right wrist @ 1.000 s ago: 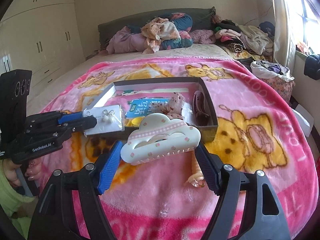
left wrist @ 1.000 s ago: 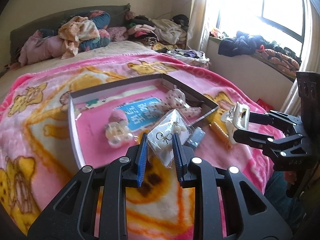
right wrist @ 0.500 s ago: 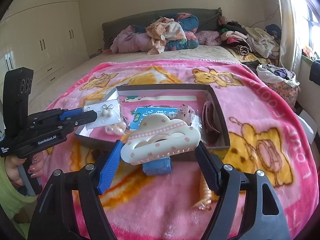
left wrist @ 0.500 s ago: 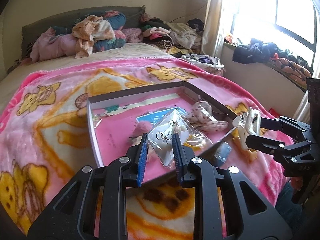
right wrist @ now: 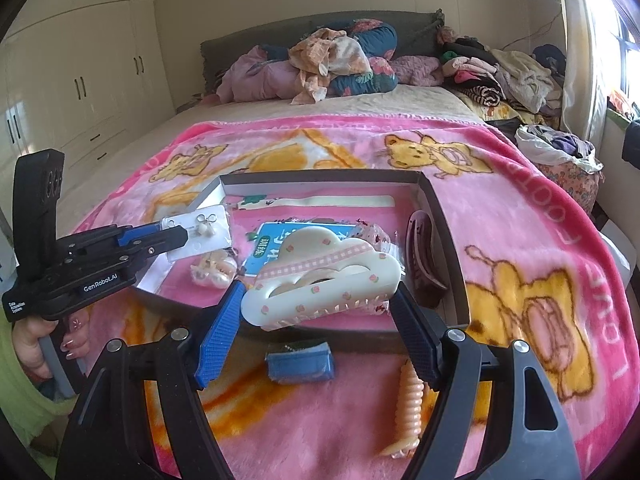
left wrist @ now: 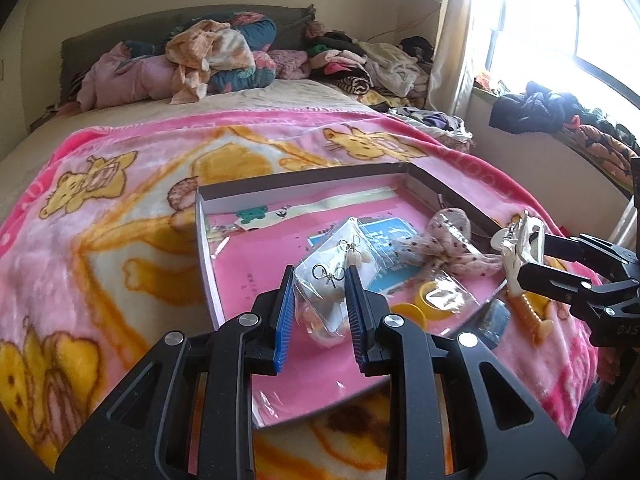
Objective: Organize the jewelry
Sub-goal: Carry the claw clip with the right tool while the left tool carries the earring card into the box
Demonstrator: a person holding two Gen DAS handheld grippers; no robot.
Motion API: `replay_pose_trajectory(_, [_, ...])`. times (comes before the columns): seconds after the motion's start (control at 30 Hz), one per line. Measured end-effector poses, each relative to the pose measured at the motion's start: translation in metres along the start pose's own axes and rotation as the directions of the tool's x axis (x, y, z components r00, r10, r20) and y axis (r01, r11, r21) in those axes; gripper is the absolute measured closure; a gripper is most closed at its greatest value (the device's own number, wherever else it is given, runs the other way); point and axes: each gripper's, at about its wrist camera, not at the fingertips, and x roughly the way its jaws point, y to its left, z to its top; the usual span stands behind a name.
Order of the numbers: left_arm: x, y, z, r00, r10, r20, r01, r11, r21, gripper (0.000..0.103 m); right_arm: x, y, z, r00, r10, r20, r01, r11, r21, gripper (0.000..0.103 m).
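My left gripper (left wrist: 320,280) is shut on a clear packet of earrings (left wrist: 332,268) and holds it over the near left part of the shallow box (left wrist: 304,180) with a pink floor. It also shows in the right wrist view (right wrist: 176,232) with the packet (right wrist: 200,232). My right gripper (right wrist: 320,308) is shut on a white cloud-shaped hair claw (right wrist: 320,276) above the box's near edge (right wrist: 304,336). In the left wrist view the right gripper (left wrist: 524,256) holds the claw (left wrist: 518,240) at the box's right corner.
Inside the box lie a polka-dot bow (left wrist: 452,240), a blue card (right wrist: 276,244), a yellow ring in a bag (left wrist: 436,300), a brown hair claw (right wrist: 420,256) and a pearl piece (right wrist: 212,272). On the pink blanket lie a blue pouch (right wrist: 300,362) and a peach clip (right wrist: 408,404). Clothes pile at the bed's head.
Both grippers have moved forward towards the box with their loads. The earring packet now hangs over the box floor and the hair claw over its near edge.
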Motion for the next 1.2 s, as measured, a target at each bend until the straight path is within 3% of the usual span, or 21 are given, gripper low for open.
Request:
replay_pose_trajectory(0.8, [0.035, 0.023, 0.009, 0.996, 0.086, -0.022, -0.087, 0.995, -0.051, 0.084, 0.061, 0.005, 0.008, 0.995, -0.001, -0.100, 0.000, 1.000, -0.015, 0.032])
replay_pose_trajectory(1.2, [0.037, 0.026, 0.008, 0.995, 0.095, -0.026, -0.096, 0.994, -0.055, 0.082, 0.067, 0.015, 0.007, 0.993, 0.027, -0.114, -0.030, 0.999, -0.029, 0.029])
